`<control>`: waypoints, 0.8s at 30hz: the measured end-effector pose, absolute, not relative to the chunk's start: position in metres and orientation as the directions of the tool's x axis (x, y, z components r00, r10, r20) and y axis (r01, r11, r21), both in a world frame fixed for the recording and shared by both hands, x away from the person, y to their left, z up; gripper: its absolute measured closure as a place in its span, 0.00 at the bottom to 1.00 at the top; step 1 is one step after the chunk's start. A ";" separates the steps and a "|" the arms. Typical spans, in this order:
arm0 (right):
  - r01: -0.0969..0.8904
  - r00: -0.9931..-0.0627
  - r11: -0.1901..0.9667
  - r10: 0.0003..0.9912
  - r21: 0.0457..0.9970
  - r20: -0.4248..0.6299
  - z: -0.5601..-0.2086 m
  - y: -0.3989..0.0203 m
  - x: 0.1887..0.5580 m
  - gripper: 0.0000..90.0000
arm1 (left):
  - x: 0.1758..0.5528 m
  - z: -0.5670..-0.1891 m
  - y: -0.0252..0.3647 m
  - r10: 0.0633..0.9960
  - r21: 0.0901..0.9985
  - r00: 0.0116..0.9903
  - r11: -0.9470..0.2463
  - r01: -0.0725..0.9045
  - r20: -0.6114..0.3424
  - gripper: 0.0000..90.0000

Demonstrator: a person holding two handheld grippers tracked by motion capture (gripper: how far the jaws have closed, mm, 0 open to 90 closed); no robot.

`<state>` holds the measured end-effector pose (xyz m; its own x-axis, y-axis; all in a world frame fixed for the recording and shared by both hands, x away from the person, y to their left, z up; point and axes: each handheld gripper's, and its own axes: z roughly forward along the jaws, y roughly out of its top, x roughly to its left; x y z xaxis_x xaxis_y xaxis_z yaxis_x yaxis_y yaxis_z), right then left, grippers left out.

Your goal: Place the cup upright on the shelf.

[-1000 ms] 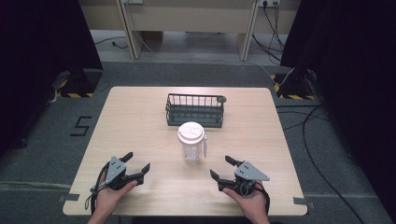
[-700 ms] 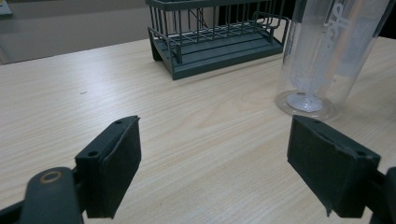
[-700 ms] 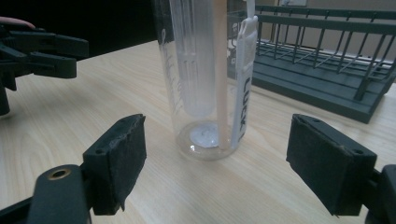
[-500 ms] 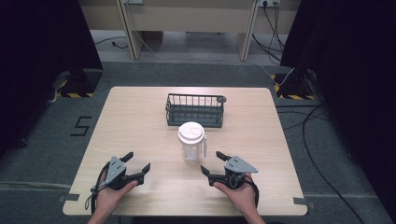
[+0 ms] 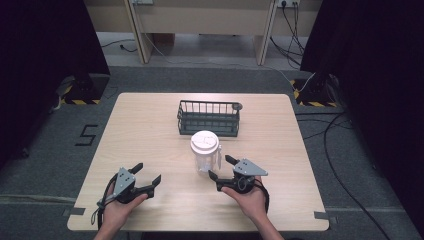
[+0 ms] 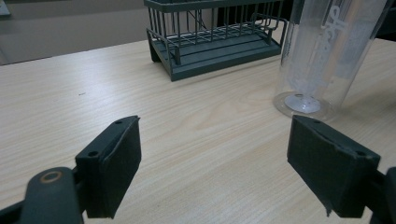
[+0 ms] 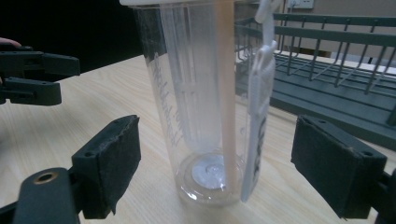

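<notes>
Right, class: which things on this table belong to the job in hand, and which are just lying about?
In the job:
clear cup, upright, white lid on
right gripper, open, closing in on it

Lying about:
wire basket behind the cup
left gripper, open, idle

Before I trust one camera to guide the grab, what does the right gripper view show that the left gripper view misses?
Right gripper view alone: the cup's white lid rim at the top, its hanging white strap, and the left gripper farther off. Left gripper view alone: the wire basket's near left corner and a broad stretch of bare table. Both share the clear cup standing upright, the basket behind it, the wooden table, and open jaws in front.
</notes>
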<state>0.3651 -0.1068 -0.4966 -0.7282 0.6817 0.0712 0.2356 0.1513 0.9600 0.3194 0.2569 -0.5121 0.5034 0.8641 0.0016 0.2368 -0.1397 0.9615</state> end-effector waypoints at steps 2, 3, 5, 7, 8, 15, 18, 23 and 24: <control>0.236 -0.731 0.151 0.679 0.960 0.073 -0.496 -0.103 0.369 0.17 | 0.319 -0.512 0.257 0.864 0.962 0.503 -0.140 0.236 0.002 0.19; 0.236 -0.734 0.152 0.676 0.960 0.073 -0.496 -0.101 0.371 0.17 | 0.319 -0.512 0.257 0.864 0.962 0.503 -0.138 0.236 0.001 0.19; 0.232 -0.737 0.157 0.672 0.960 0.068 -0.495 -0.096 0.375 0.17 | 0.319 -0.512 0.257 0.864 0.962 0.503 -0.138 0.237 0.000 0.19; 0.231 -0.740 0.158 0.669 0.960 0.067 -0.496 -0.091 0.378 0.17 | 0.319 -0.512 0.257 0.864 0.962 0.503 -0.137 0.238 -0.001 0.19; 0.233 -0.741 0.156 0.668 0.960 0.071 -0.496 -0.089 0.380 0.17 | 0.319 -0.512 0.257 0.864 0.962 0.503 -0.137 0.237 -0.001 0.19; 0.257 -0.731 0.142 0.675 0.956 0.096 -0.505 -0.075 0.390 0.16 | 0.319 -0.512 0.257 0.861 0.963 0.508 -0.134 0.236 -0.005 0.19; 0.255 -0.728 0.150 0.680 0.955 0.087 -0.510 -0.072 0.393 0.16 | 0.320 -0.512 0.257 0.861 0.963 0.509 -0.133 0.235 -0.005 0.19; 0.252 -0.726 0.153 0.683 0.956 0.082 -0.513 -0.067 0.399 0.16 | 0.320 -0.512 0.257 0.859 0.963 0.512 -0.130 0.237 -0.010 0.19; 0.250 -0.726 0.155 0.683 0.956 0.079 -0.514 -0.066 0.399 0.16 | 0.320 -0.512 0.257 0.859 0.963 0.512 -0.131 0.237 -0.010 0.19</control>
<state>0.3991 -0.0659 -0.5136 -0.7262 0.6829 0.0793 0.2500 0.1549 0.9558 0.3200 0.2569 -0.5122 0.5119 0.8590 -0.0095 0.2371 -0.1306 0.9627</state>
